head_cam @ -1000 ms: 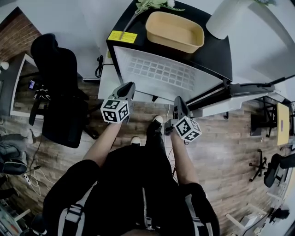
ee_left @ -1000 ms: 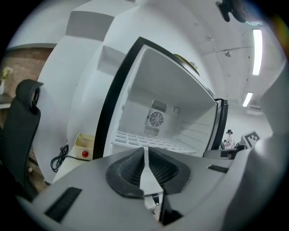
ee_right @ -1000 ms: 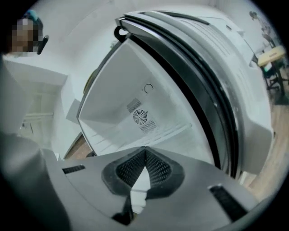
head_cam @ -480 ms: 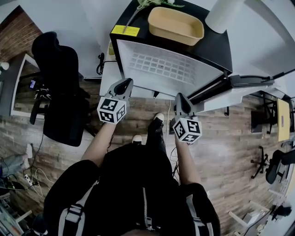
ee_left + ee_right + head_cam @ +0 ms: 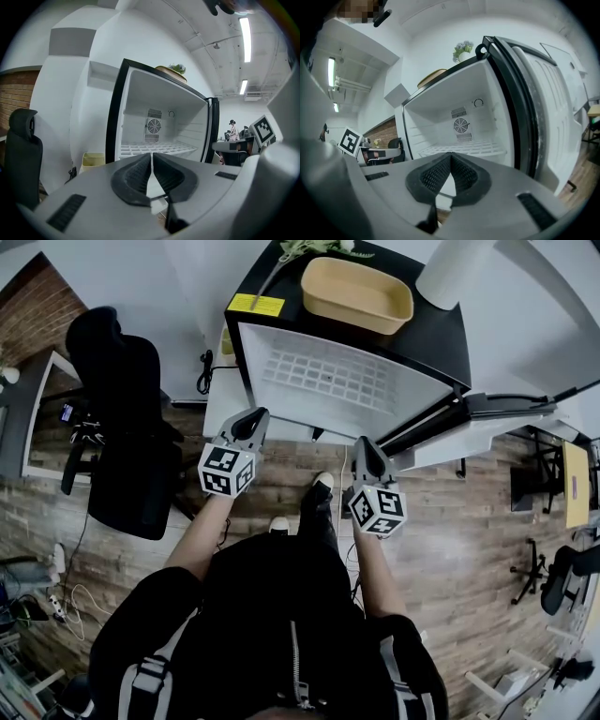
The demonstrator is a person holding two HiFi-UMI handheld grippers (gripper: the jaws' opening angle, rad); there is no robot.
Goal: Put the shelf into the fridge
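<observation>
The fridge point(image 5: 445, 352) stands open, with its door point(image 5: 497, 413) swung out to the right in the head view. The shelf point(image 5: 328, 381), a white wire grid, lies inside the compartment. Both gripper views show it level across the cavity below the rear fan. The left hand-held gripper point(image 5: 255, 415) and the right hand-held gripper point(image 5: 364, 444) are in front of the opening, near the front edge of the shelf but apart from it. Each one has its jaws brought together with nothing between them: the left gripper view and the right gripper view show only the fridge interior past the closed pads. The placement step is judged complete or nearly so. Whether the shelf edges are fully engaged in the side supports cannot be determined from these views. Hazard 1: if one side rests on top of a support rather than in it, the shelf may tilt or drop under load or when the door is closed. Hazard 2: if the front edge protrudes past the opening, the closing door may strike it and knock it loose. Hazard 3: pushing with closed jaws to correct the seat gives a narrow contact point, which may slip through the grid or skew the shelf. Hazard 4: jolting the cabinet may shift the tan tray point(image 5: 356, 292) on top of the fridge.
</observation>
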